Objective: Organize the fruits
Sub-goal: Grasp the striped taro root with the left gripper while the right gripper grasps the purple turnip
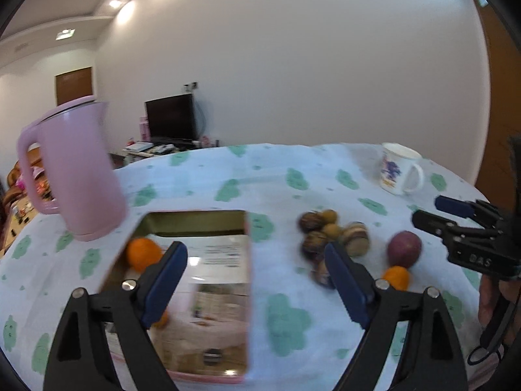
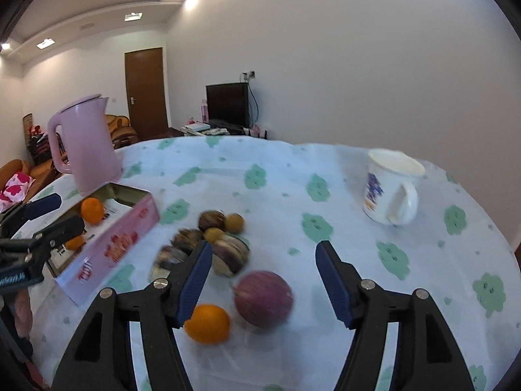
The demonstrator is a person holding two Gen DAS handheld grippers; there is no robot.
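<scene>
A pink tin box [image 1: 208, 293] [image 2: 110, 244] lies open on the table with an orange [image 1: 143, 254] [image 2: 92, 210] at its far end and a smaller orange fruit [image 2: 74, 242] nearer. My left gripper [image 1: 257, 270] [image 2: 49, 215] hangs open over the box's right edge, nothing between its fingers. On the cloth lie a cluster of brown striped and small yellow fruits [image 1: 332, 234] [image 2: 211, 241], a purple round fruit [image 1: 403, 249] [image 2: 263, 298] and a small orange [image 1: 395, 277] [image 2: 208, 323]. My right gripper [image 2: 260, 280] [image 1: 433, 211] is open above the purple fruit and holds nothing.
A tall pink kettle [image 1: 75, 172] [image 2: 86, 143] stands behind the box at the left. A white printed mug [image 1: 399, 169] [image 2: 390, 187] sits at the far right of the round table with the green-patterned cloth [image 2: 293, 176]. A hand [image 1: 488, 296] holds the right gripper's handle.
</scene>
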